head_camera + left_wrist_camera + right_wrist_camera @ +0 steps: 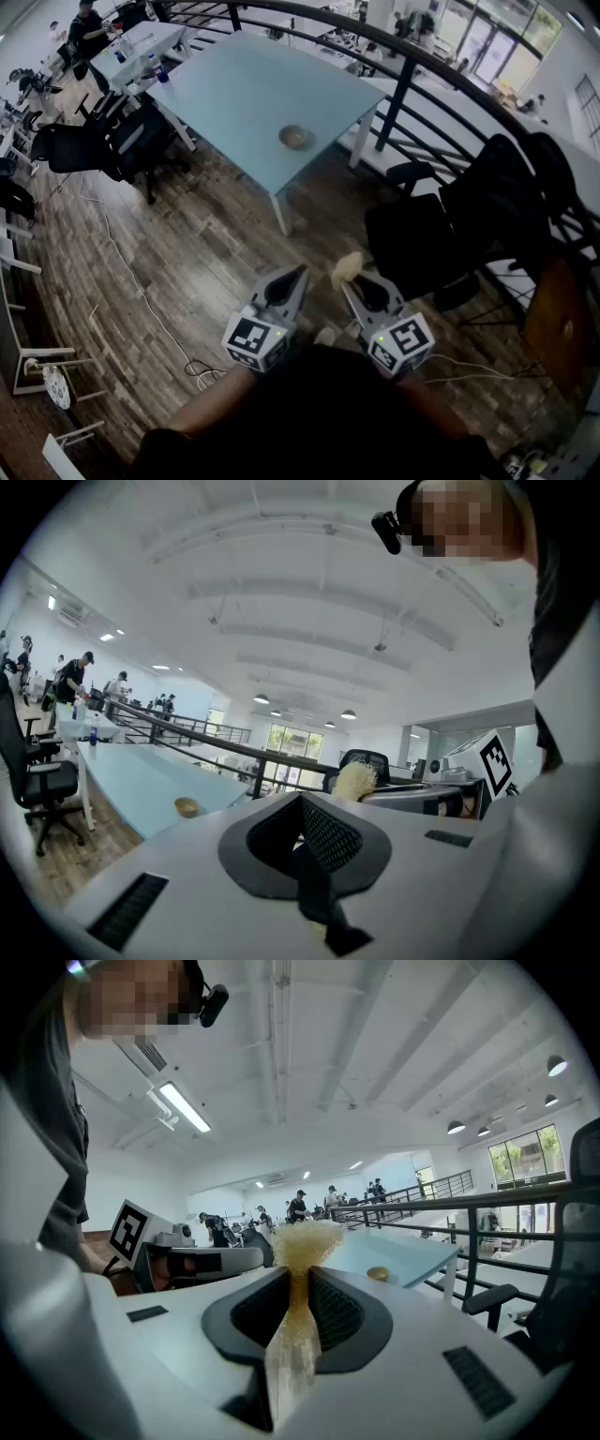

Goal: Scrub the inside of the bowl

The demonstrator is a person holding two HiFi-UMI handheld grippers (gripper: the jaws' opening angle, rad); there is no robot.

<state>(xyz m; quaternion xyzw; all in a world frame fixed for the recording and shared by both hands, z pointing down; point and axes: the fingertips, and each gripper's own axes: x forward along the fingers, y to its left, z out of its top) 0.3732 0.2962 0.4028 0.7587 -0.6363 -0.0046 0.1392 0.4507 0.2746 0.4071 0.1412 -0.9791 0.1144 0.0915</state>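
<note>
- Bowl (294, 137) location, anyone?
- Far off on the light-blue worktop (234, 94). Near me, right tongs (351, 278) pinch a pale scrubber (347, 266) (fluffy tip poking out), left tongs (301, 270) pressed together, empty.

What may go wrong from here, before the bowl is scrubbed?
1. The bowl sits loose on the table, far from the shut, empty left gripper; unsteadied, it may slide when scrubbed.
2. The right gripper pinches the scrubber thin between its jaws; under pressure it may slip.
3. A cable lies on the floor near the person's feet: a trip risk.
</note>
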